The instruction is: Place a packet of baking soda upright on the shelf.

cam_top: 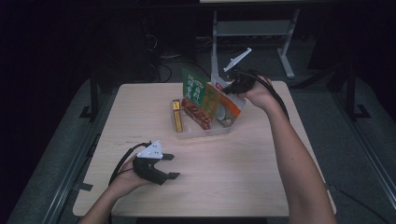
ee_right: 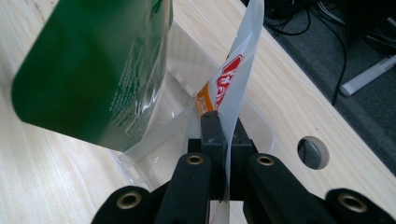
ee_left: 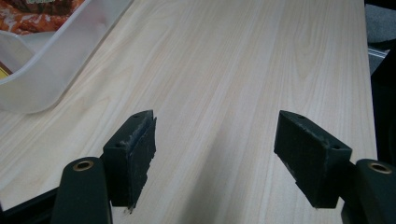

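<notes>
A clear plastic bin [cam_top: 208, 131] stands at the table's middle back. In it a green packet [cam_top: 193, 87] stands upright beside a red-orange snack bag [cam_top: 196, 114] and a slim yellow box [cam_top: 177, 115]. My right gripper [cam_top: 227, 88] is shut on the top edge of an orange and white packet [cam_top: 224, 106], which hangs into the bin's right end. In the right gripper view the jaws [ee_right: 225, 133] pinch that packet [ee_right: 236, 74] next to the green packet [ee_right: 93, 70]. My left gripper [cam_top: 173, 166] rests low over the front left of the table, open, with nothing between its pads [ee_left: 133, 154].
The bin's rounded corner [ee_left: 51, 60] lies to the upper left in the left gripper view, with bare wood [ee_left: 224, 70] ahead of the jaws. A cable hole [ee_right: 312, 151] is cut in the tabletop near the far edge. Desk legs and cables stand beyond the table.
</notes>
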Action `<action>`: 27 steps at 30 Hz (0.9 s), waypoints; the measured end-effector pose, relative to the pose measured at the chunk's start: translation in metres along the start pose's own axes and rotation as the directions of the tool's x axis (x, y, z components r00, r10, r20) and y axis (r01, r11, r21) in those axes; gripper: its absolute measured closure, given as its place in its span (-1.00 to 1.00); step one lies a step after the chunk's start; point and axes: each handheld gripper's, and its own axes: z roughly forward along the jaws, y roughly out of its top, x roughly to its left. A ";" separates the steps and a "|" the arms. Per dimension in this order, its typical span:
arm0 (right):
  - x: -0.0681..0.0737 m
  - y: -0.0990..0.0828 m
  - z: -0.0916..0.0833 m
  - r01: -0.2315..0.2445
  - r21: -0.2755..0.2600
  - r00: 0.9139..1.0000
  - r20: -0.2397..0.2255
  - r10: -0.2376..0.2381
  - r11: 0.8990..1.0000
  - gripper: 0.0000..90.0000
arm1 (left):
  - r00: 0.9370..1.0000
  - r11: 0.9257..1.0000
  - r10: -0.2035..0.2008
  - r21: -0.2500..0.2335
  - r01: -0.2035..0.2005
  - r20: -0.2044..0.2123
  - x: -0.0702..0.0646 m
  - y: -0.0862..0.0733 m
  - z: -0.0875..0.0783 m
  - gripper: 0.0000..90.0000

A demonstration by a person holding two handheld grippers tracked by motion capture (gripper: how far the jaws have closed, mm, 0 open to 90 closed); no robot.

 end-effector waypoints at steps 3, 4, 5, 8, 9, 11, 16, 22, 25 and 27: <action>0.001 -0.002 -0.002 -0.013 -0.024 1.000 0.003 0.013 1.000 0.87 | 1.000 1.000 0.002 0.002 -0.002 0.001 0.000 0.000 0.001 -0.36; 0.001 -0.002 -0.002 -0.013 -0.024 1.000 0.003 0.013 1.000 0.87 | 1.000 1.000 0.000 0.003 0.000 0.002 0.000 0.000 0.001 -0.36; 0.001 -0.002 -0.002 -0.018 -0.031 1.000 0.003 0.018 0.999 0.86 | 1.000 1.000 0.000 0.004 0.000 0.002 -0.001 0.000 0.001 -0.36; 0.000 -0.003 -0.004 -0.024 -0.029 1.000 0.004 0.024 0.999 0.79 | 1.000 1.000 0.004 0.005 -0.004 0.002 -0.001 0.001 0.002 -0.36; 0.000 -0.004 -0.004 -0.024 -0.030 1.000 0.006 0.024 0.999 0.74 | 1.000 1.000 0.004 0.006 -0.004 0.002 -0.001 0.001 0.002 -0.36; 0.000 -0.004 -0.004 -0.031 -0.029 0.999 0.007 0.032 0.999 0.64 | 1.000 1.000 0.003 0.008 -0.003 0.004 -0.001 0.000 0.002 -0.36; 0.005 -0.006 -0.005 -0.046 -0.029 0.999 0.003 0.046 0.999 0.13 | 1.000 1.000 0.003 0.009 -0.003 0.005 -0.001 0.000 0.002 -0.36; 0.005 -0.010 -0.010 -0.081 -0.047 0.996 0.023 0.082 0.996 -0.13 | 1.000 1.000 0.004 0.007 -0.004 0.005 -0.002 0.000 0.004 -0.36; 0.003 -0.014 -0.014 -0.095 -0.065 0.995 0.030 0.097 0.993 -0.24 | 1.000 1.000 0.008 0.013 -0.008 0.007 -0.002 0.000 0.004 -0.36; 0.003 -0.017 -0.018 -0.118 -0.079 0.993 0.021 0.120 0.990 -0.32 | 1.000 1.000 0.017 0.015 -0.018 0.006 -0.001 0.001 0.005 -0.36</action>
